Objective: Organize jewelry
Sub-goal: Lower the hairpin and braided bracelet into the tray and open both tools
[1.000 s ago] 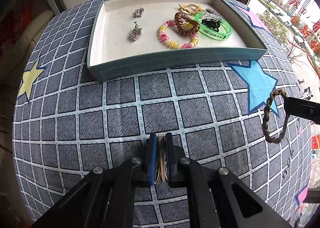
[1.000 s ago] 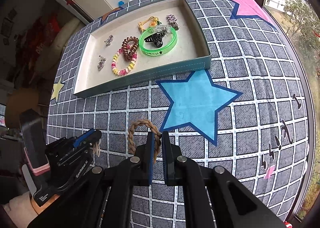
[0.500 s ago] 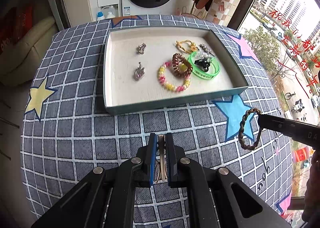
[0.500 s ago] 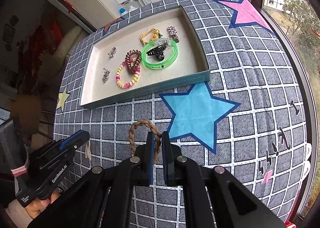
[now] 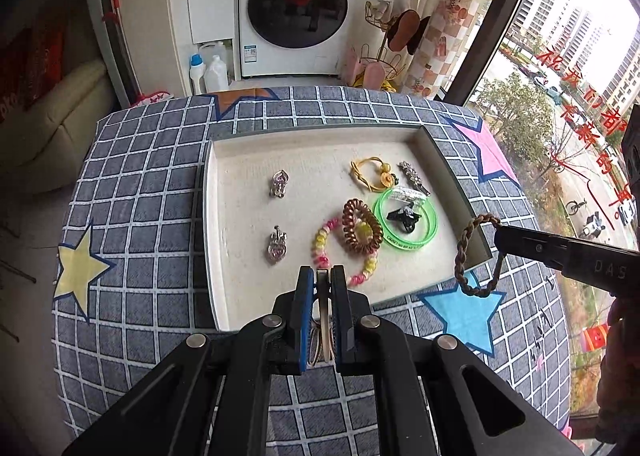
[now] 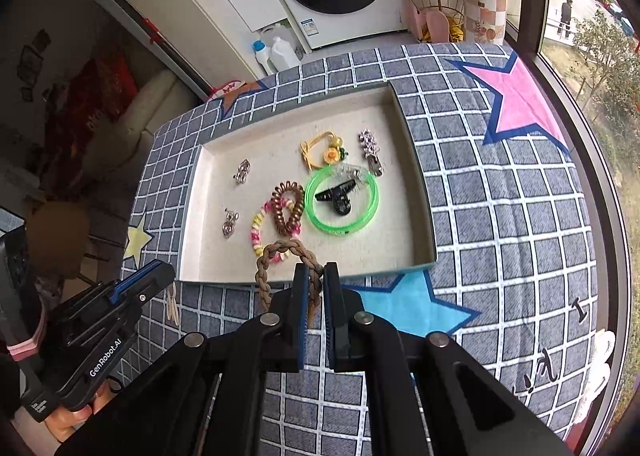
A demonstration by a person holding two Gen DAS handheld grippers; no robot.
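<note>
While right tongs point(image 6: 316, 276) pinch braided loop point(image 6: 280, 260) before tray point(image 6: 424, 212), left tongs point(image 5: 322, 280) pinch beige bands point(image 5: 325, 332)

Matt felt-like lining in the tray point(image 5: 452, 176), glossy translucent plastic green bangle point(image 6: 341, 202), woven cloth tablecloth point(image 5: 144, 192), braided cord loop point(image 6: 280, 260)

Both grippers' jaws clamped, left gripper point(image 5: 322, 284), right gripper point(image 6: 316, 280)
</note>
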